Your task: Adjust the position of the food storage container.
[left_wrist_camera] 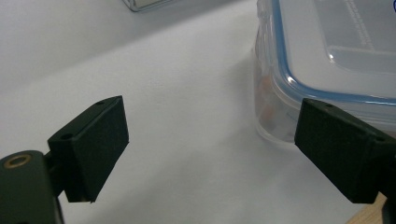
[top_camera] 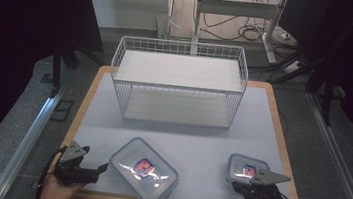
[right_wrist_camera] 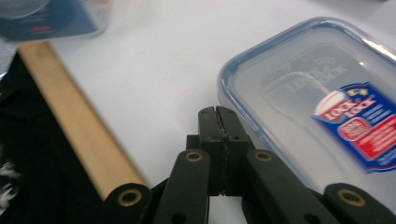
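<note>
At the near edge of the table, two hand-held grippers sit at the corners, roughly seven and five o'clock from the table's middle.

Left gripper: jaws spread wide, nothing between them. Its own view shows the large box just off the right-hand pad, corner close but not touched. From above, that large box lies skewed on the mat, clear lid with blue seal and a red-blue sticker, at about six o'clock from the table's middle.

Right gripper: jaws pressed flat together, holding nothing. From above, it sits at the near rim of the small box. Its own view has the tips beside the lid's blue edge, the small box lying at two o'clock from them; touching or just short, cannot tell.

Farther back, at twelve o'clock: wire basket, white, open-topped, well apart from both boxes.

Judgement on the step: the left gripper looks set to take the large box, probably for the basket.
- Slide the open jaws further on so both pads bracket the wall below the lid rim, not the corner alone.
- Square the gripper to the box's skew before closing; a diagonal pinch on smooth plastic would likely twist out.
- Close slowly; lift only when both pads bear.
- The right gripper must open before it can grasp anything; shut, it can only steady or nudge.
</note>
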A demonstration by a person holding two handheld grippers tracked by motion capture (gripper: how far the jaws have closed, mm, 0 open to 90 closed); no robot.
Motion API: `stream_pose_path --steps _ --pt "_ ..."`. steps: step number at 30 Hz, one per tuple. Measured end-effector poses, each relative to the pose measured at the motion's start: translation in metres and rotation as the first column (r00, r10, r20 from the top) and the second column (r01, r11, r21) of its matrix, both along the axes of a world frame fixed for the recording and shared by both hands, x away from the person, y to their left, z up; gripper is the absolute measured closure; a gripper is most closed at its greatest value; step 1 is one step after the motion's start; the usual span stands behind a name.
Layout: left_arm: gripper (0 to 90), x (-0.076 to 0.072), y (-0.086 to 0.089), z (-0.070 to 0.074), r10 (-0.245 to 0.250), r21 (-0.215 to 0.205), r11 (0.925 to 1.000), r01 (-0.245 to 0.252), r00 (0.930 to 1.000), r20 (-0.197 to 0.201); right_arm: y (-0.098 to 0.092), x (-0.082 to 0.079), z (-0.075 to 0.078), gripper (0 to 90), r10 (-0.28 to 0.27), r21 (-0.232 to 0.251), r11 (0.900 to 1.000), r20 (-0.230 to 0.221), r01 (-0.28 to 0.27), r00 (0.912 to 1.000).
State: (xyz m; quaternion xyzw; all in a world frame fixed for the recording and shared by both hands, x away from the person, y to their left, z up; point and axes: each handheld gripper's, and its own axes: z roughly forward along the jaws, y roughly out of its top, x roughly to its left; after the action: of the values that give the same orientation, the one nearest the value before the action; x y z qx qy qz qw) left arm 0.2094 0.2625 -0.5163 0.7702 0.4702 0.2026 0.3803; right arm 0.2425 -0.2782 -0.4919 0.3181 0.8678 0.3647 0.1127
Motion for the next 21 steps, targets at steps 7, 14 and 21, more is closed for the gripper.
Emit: stream_pose_path --steps 7,14,21 --pt "10.5 0.0 0.002 -0.001 0.001 0.007 1.0 -0.001 1.0 -0.008 0.002 0.019 0.0 89.8 -0.037 -0.015 0.999 0.009 0.038 0.9993" --pt "32.6 0.002 0.003 -0.003 -0.002 0.032 0.9995 0.003 0.9997 -0.025 0.012 0.004 0.005 89.8 -0.022 0.014 1.0 0.02 0.022 0.9996" --pt "74.2 0.017 -0.002 -0.01 -0.074 -0.067 0.9955 0.067 0.9915 -0.107 0.036 -0.009 0.0 89.8 0.049 0.042 0.998 -0.016 -0.048 0.9987"
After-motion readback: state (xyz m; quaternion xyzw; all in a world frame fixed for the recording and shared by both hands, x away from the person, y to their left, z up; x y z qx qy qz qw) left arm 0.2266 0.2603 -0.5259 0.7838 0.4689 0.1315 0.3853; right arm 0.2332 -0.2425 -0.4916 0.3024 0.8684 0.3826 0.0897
